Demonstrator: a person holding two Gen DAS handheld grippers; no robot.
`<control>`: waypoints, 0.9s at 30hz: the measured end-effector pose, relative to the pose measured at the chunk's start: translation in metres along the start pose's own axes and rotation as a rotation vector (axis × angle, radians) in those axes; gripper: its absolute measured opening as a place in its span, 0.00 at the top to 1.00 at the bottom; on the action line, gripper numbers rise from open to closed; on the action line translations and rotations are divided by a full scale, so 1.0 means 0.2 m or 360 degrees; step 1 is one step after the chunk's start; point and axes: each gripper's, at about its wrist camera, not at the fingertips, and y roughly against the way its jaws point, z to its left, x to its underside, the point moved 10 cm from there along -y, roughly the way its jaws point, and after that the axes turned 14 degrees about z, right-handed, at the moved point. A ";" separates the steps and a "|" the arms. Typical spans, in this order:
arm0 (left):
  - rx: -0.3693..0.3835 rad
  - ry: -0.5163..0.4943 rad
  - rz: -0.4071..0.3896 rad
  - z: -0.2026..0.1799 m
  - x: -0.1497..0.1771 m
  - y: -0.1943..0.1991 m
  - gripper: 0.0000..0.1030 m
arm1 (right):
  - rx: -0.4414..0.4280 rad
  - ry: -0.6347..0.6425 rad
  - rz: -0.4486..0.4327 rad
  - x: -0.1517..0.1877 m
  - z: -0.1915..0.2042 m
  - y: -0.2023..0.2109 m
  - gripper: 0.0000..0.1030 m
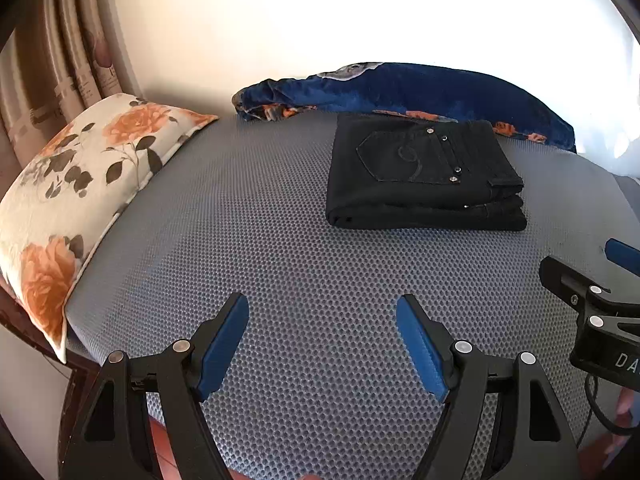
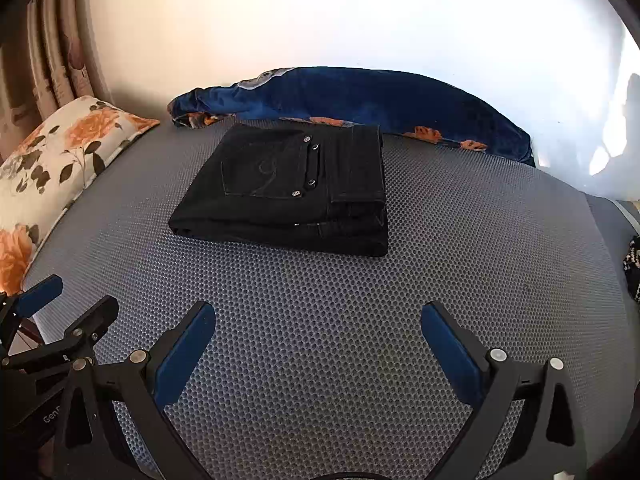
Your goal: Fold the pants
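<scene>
The black pants [image 1: 424, 172] lie folded into a compact stack on the grey mesh mattress [image 1: 280, 280], back pocket with studs facing up. They also show in the right wrist view [image 2: 292, 192]. My left gripper [image 1: 322, 304] is open and empty, well short of the pants, over the near part of the mattress. My right gripper [image 2: 318, 312] is open and empty, also short of the pants. The right gripper shows at the right edge of the left wrist view [image 1: 592, 280]; the left gripper shows at the left edge of the right wrist view [image 2: 64, 300].
A floral pillow [image 1: 80, 200] lies along the mattress's left edge. A crumpled blue floral blanket [image 1: 420, 92] lies behind the pants against the white wall. Curtains [image 1: 60, 60] hang at the far left. A dark patterned item [image 2: 632, 268] sits at the right edge.
</scene>
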 end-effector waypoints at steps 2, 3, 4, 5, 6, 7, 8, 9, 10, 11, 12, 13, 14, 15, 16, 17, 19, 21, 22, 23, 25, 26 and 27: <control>-0.0002 -0.0003 -0.0001 0.00 0.00 0.00 0.26 | 0.0001 0.0003 0.0004 0.01 0.01 0.00 0.01; -0.0005 -0.0002 -0.0001 0.00 0.00 0.00 0.26 | 0.0001 0.0005 0.0004 0.01 0.01 0.00 0.01; -0.0005 -0.0001 -0.0001 0.00 0.00 0.00 0.26 | 0.0000 0.0009 0.0004 0.01 0.01 0.00 0.01; -0.0005 -0.0003 0.0000 0.01 0.00 0.00 0.26 | 0.0001 0.0012 0.0002 0.01 0.02 0.00 0.01; -0.0007 -0.0001 -0.0001 0.01 0.00 0.00 0.26 | 0.0007 0.0015 0.0002 0.01 0.02 0.00 0.01; -0.0007 0.0001 -0.0002 0.01 0.00 0.00 0.26 | 0.0007 0.0017 0.0002 0.01 0.02 0.00 0.01; -0.0006 0.0002 -0.0002 0.01 0.00 0.00 0.26 | 0.0007 0.0017 0.0000 0.01 0.02 0.00 0.01; -0.0009 0.0001 -0.0003 0.01 0.00 0.00 0.26 | 0.0010 0.0015 0.0001 0.01 0.02 0.00 0.01; -0.0012 -0.0001 -0.0001 0.01 0.00 0.00 0.26 | 0.0009 0.0013 0.0004 0.01 0.02 0.00 0.01; -0.0011 -0.0003 -0.0001 0.01 0.00 -0.01 0.26 | 0.0005 0.0012 0.0007 0.01 0.01 -0.01 0.01; -0.0011 -0.0004 0.0000 0.01 0.00 -0.01 0.26 | 0.0005 0.0009 0.0009 0.01 0.01 -0.01 0.01; -0.0010 -0.0006 0.0000 0.01 0.00 -0.01 0.26 | 0.0007 0.0008 0.0011 0.01 0.01 -0.01 0.01; -0.0014 -0.0004 0.0001 0.01 0.00 -0.01 0.26 | 0.0008 0.0009 0.0013 0.01 0.01 -0.01 0.01; -0.0017 -0.0002 0.0003 0.01 0.00 -0.01 0.26 | 0.0007 0.0010 0.0012 0.01 0.01 -0.01 0.01; -0.0015 -0.0003 0.0004 0.01 0.00 -0.01 0.26 | 0.0009 0.0011 0.0014 0.01 0.01 -0.01 0.01; -0.0017 -0.0005 0.0005 0.01 0.00 -0.01 0.26 | 0.0009 0.0013 0.0017 0.01 0.01 -0.02 0.01; -0.0017 -0.0007 0.0006 0.01 0.01 -0.01 0.26 | 0.0010 0.0016 0.0023 0.02 0.01 -0.02 0.01; -0.0015 -0.0014 0.0007 0.01 0.00 -0.02 0.26 | 0.0008 0.0016 0.0029 0.02 0.01 -0.03 0.01; -0.0015 -0.0019 0.0007 0.01 0.00 -0.02 0.26 | 0.0013 0.0015 0.0033 0.02 0.01 -0.03 0.01; -0.0016 -0.0022 0.0008 0.01 0.00 -0.02 0.26 | 0.0016 0.0015 0.0036 0.02 0.01 -0.04 0.01; -0.0018 -0.0030 0.0008 0.01 0.00 -0.03 0.26 | 0.0013 0.0008 0.0040 0.02 0.01 -0.04 0.01; -0.0021 -0.0030 0.0006 0.01 0.00 -0.03 0.26 | 0.0015 0.0006 0.0039 0.02 0.01 -0.03 0.01; -0.0017 -0.0034 0.0005 0.00 0.00 -0.03 0.26 | 0.0020 0.0003 0.0039 0.03 0.01 -0.03 0.01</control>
